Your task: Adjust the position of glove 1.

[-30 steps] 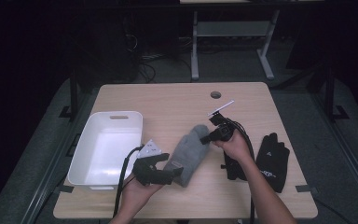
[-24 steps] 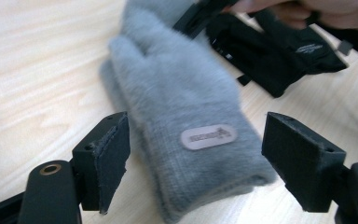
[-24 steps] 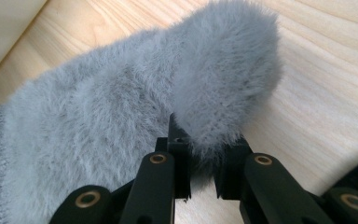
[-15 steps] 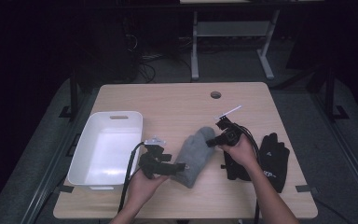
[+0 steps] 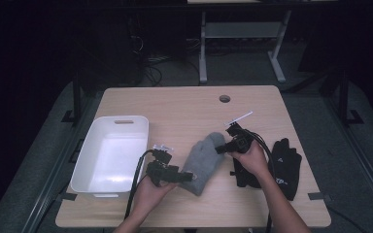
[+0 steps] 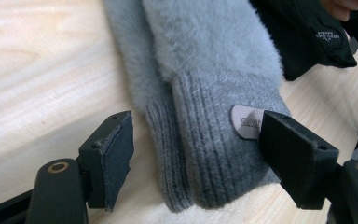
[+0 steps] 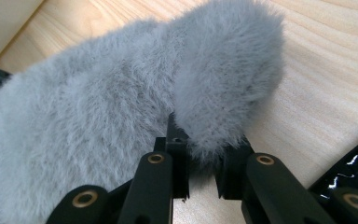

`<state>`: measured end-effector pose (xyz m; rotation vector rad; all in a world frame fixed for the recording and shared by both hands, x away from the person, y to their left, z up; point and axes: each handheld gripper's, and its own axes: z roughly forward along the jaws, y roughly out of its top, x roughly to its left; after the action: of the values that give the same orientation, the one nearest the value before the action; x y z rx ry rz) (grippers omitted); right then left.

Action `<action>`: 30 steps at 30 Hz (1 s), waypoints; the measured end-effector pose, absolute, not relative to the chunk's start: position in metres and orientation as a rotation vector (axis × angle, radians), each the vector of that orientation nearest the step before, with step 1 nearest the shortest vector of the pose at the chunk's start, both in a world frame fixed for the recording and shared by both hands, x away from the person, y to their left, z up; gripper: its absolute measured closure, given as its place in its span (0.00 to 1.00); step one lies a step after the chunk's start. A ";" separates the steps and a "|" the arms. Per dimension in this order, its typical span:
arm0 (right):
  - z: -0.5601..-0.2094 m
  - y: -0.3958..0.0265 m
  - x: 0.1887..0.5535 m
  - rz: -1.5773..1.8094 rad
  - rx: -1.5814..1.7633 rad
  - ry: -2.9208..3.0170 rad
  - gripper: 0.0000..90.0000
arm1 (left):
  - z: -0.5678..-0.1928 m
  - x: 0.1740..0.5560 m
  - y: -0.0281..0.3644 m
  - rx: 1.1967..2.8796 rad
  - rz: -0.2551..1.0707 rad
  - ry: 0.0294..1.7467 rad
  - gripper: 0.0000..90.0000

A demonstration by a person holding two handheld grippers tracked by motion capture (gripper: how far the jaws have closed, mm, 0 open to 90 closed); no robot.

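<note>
Pinching: right tongs (image 7: 201,175) closed narrow on the fuzzy fingertip end of a grey mitten (image 7: 121,116); fur bunched between the two black jaws.
Left tongs: (image 6: 205,158) spread wide, one jaw on each side of the mitten's ribbed cuff, not gripping; in the left gripper view the right jaw sits just beside the cuff edge near a small pale label (image 6: 246,122), the left jaw stands apart from the cuff over bare wood.
Mitten place: lies flat on the wooden table (image 5: 184,107), near the middle of the front half, slanted, cuff toward the person's left hand (image 5: 148,191), tip toward the right hand (image 5: 252,158).
Mitten look: fluffy grey body, knitted grey cuff, looks like two layers or a pair stacked at the cuff, cannot tell which.
Black gloves: dark pair (image 5: 284,162) on the table at the right, just beside the right hand, partly under it; white logo print on one.
Tray: white plastic bin (image 5: 90,160) at the left side of the table, handle slot on its far wall, well apart from the mitten.
Cables: black cable (image 5: 135,182) trails from the left tongs toward the front edge.
Table extras: round hole (image 5: 225,98) near the far edge.
</note>
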<state>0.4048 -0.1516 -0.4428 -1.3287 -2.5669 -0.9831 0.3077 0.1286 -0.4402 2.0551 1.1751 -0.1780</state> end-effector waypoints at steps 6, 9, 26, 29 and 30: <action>-0.447 -0.156 0.403 -1.019 -1.332 -2.542 0.86 | -0.448 0.309 0.128 2.025 -0.289 1.207 0.33; -0.449 -0.157 0.403 -1.031 -1.336 -2.532 0.85 | -0.452 0.310 0.127 2.009 -0.347 1.207 0.35; -0.452 -0.159 0.414 -1.083 -1.454 -2.368 0.56 | -0.453 0.313 0.131 2.012 -0.397 1.144 0.54; -0.456 -0.156 0.415 -1.097 -1.449 -2.352 0.69 | -0.453 0.312 0.130 2.014 -0.390 1.143 0.54; -0.456 -0.153 0.414 -1.096 -1.447 -2.352 0.73 | -0.452 0.311 0.130 2.016 -0.380 1.143 0.54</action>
<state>0.4142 -0.1533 -0.4556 -1.4466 -2.3522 -1.0963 0.3108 0.1296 -0.4522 2.0162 1.1434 -0.3799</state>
